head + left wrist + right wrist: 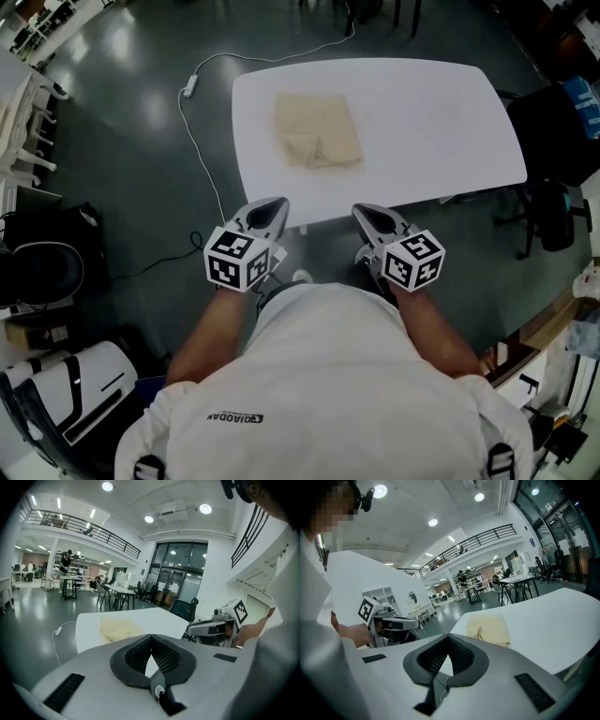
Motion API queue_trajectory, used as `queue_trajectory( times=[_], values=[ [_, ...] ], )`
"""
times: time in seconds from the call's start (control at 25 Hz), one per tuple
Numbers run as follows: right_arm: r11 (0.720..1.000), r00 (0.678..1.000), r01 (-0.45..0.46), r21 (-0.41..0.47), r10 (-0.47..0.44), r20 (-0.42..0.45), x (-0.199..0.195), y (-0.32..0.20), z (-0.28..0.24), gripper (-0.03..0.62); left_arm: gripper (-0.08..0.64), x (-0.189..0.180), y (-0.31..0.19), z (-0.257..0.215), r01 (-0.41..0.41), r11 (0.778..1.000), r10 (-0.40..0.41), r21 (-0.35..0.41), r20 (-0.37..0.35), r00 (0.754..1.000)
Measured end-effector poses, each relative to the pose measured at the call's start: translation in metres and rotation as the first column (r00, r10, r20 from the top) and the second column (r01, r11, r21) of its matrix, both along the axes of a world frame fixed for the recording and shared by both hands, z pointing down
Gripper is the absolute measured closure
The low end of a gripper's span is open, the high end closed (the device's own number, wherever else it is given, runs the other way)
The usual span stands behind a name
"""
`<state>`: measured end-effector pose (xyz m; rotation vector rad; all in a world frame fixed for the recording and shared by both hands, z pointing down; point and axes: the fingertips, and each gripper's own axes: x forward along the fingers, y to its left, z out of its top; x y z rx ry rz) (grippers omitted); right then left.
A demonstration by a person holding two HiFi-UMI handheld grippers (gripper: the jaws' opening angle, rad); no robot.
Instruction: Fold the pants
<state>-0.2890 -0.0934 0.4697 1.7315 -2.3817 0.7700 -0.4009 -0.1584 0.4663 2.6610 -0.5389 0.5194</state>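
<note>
The beige pants (317, 131) lie folded into a compact rectangle on the white table (431, 122), left of its middle. Both grippers hang in front of my body, short of the table's near edge and apart from the cloth. My left gripper (274, 208) is shut with nothing between its jaws; in the left gripper view (151, 637) the pads meet, with the pants (119, 627) beyond them. My right gripper (367, 217) is shut and empty too; the right gripper view (448, 637) shows the pants (490, 627) ahead on the table.
A white cable with a switch block (192, 84) trails across the dark floor left of the table. Black chairs (553, 131) stand at the table's right end. A white rack (23, 122) and black-and-white equipment (66, 394) sit at the left.
</note>
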Motion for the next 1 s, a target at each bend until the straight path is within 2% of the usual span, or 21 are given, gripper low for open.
queue_trajectory(
  times=[1.0],
  values=[
    [1.0, 1.0, 0.011, -0.005, -0.011, -0.021, -0.0005, 0.0003, 0.0002, 0.574, 0.532, -0.007, 0.0029, 0.0014, 0.012, 1.0, -0.012, 0.006, 0.006, 1.0]
  ],
)
